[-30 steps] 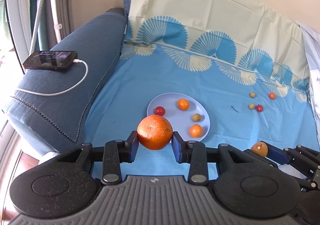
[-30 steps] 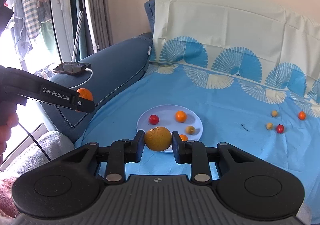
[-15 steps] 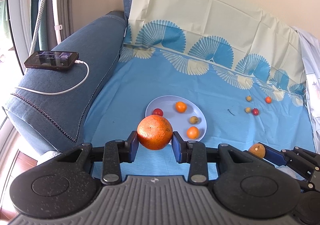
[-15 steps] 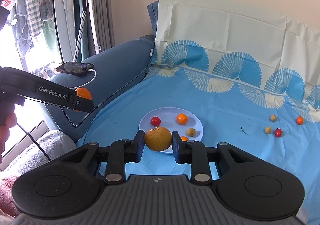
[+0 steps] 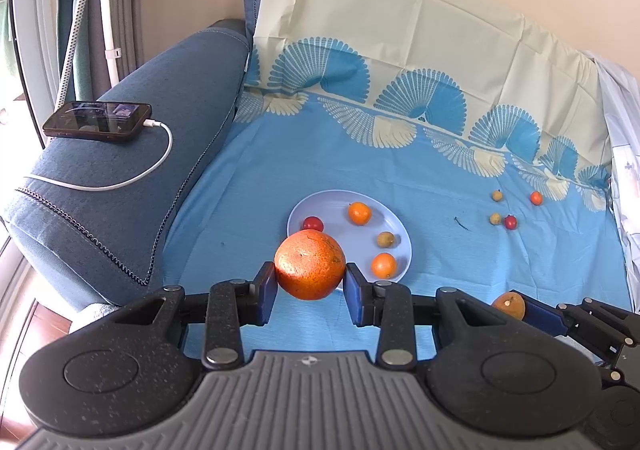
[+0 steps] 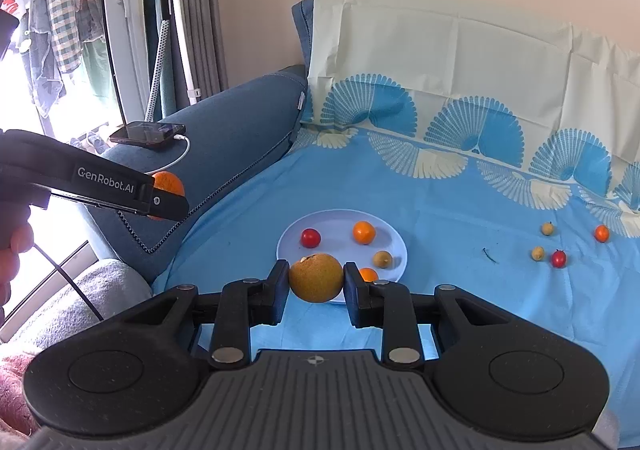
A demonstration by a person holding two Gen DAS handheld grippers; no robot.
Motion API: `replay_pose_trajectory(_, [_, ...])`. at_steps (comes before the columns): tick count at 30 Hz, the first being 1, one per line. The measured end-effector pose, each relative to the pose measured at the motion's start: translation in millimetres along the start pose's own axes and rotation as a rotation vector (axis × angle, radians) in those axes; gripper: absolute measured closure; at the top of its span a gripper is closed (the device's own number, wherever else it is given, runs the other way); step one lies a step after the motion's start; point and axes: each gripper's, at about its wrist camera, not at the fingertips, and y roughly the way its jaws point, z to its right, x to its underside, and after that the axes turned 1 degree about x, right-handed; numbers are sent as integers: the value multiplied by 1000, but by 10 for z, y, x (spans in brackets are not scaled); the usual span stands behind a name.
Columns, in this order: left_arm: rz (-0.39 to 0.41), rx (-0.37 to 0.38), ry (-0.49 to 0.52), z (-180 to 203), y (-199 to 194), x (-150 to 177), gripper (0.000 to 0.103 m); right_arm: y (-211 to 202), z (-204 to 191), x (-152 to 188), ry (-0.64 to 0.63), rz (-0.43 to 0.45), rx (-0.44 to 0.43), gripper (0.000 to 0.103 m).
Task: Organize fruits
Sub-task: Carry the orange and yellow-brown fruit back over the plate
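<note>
Only the right view showed a hand (image 6: 14, 246). Left tongs (image 5: 310, 282) clamped an orange (image 5: 309, 265), right tongs (image 6: 316, 282) a pear (image 6: 316, 277); plate (image 5: 320, 204) held four small fruits.

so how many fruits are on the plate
4 on the plate: a red one at its left, an orange one at the back, a yellowish one at right, another orange one in front. The held fruits may hide more.

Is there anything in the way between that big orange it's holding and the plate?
Nothing visible. The left gripper holds the big orange in the air just short of the plate; only bare blue sheet lies between. Four small fruits sit on the plate, with free room near its middle.
</note>
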Motion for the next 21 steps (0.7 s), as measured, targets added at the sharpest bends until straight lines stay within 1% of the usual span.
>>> replay_pose_trajectory(11, [-9, 3, -6, -2, 61, -47, 63, 101, 26, -17, 16, -20, -2, 73])
replay_pose_trajectory(21, [-28, 2, -18, -22, 251, -168, 63, 269, 110, -55, 37, -39, 12, 73])
